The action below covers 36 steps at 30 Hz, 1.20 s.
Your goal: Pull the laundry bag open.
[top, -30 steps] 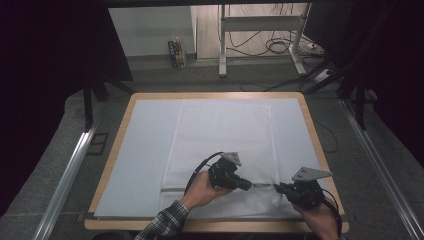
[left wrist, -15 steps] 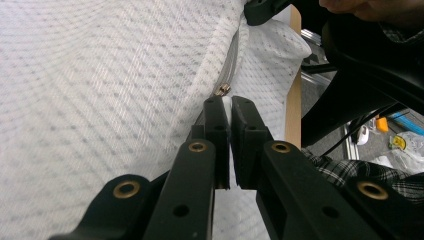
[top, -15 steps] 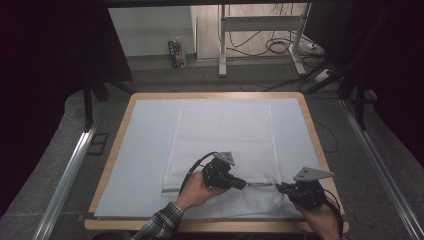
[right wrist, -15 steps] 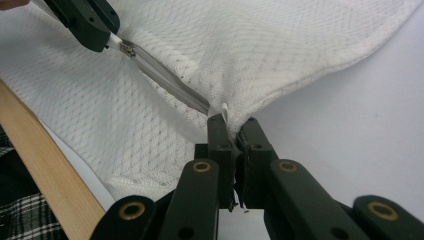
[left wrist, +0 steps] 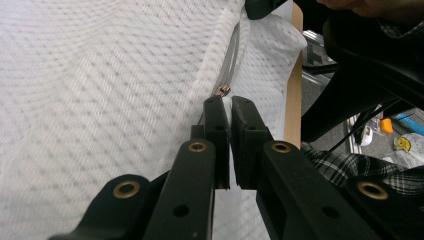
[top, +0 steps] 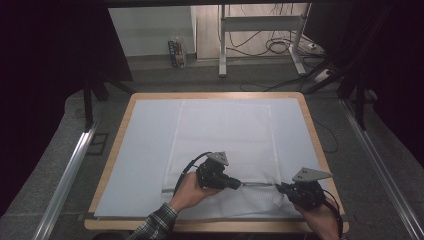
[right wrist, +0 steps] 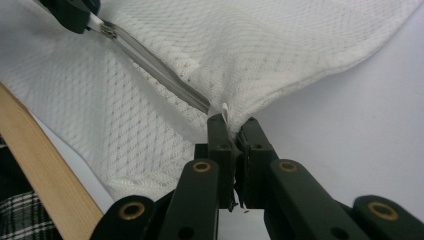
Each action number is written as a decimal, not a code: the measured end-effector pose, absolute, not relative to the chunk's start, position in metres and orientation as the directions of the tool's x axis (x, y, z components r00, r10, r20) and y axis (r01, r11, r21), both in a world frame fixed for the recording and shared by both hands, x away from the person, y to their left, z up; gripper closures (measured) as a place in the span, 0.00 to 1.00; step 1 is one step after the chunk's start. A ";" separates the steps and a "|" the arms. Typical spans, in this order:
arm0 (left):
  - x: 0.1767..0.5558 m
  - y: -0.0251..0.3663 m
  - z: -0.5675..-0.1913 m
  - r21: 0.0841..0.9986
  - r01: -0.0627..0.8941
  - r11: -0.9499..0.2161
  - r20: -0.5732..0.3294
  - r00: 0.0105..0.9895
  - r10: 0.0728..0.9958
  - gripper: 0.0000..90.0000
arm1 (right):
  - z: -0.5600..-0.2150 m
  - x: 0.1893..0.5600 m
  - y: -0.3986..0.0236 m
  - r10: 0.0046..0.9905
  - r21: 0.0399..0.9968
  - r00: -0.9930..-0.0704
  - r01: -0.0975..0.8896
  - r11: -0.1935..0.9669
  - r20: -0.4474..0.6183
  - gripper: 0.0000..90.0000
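- High view: a wooden-edged table (top: 128,116) covered by a pale blue sheet (top: 145,150), with a white mesh bag (top: 225,135) spread flat along its middle, reaching from the far edge to the near edge.
- A grey zipper (top: 257,184) runs across the bag near its near end, between the two grippers.
- The left gripper (top: 239,184) sits on the bag just left of the zipper's visible stretch, held by a hand (top: 187,192) in a plaid sleeve (top: 155,225).
- The right gripper (top: 280,187) sits at the bag's right edge, near the table's near right corner, with a grey three-cornered plate on top.
- Left gripper view: the black jaws of the left gripper (left wrist: 229,107) are clenched on a small white tab at the metal zipper slider (left wrist: 222,90), mesh fabric all around.
- Right gripper view: the jaws of the right gripper (right wrist: 232,127) are clenched on the white edge of the bag where the zipper (right wrist: 160,70) ends; the zipper runs tilted up and away to the left gripper (right wrist: 95,20) at the top left.
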<state>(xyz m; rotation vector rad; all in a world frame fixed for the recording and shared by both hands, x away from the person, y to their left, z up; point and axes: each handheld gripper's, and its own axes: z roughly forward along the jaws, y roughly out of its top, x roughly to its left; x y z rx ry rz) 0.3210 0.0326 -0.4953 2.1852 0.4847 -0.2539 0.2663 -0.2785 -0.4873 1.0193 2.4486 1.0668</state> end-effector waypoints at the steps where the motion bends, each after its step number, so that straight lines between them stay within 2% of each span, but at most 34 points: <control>1: 0.320 0.034 -0.496 0.715 0.434 -0.548 -0.349 0.901 0.258 0.97 | -0.487 0.267 -0.279 0.702 0.728 -0.712 0.497 0.472 0.031 0.95; 36: 0.311 0.079 -0.503 0.707 0.486 -0.513 -0.375 0.873 0.311 0.97 | -0.489 0.267 -0.280 0.701 0.719 -0.713 0.496 0.487 0.017 0.95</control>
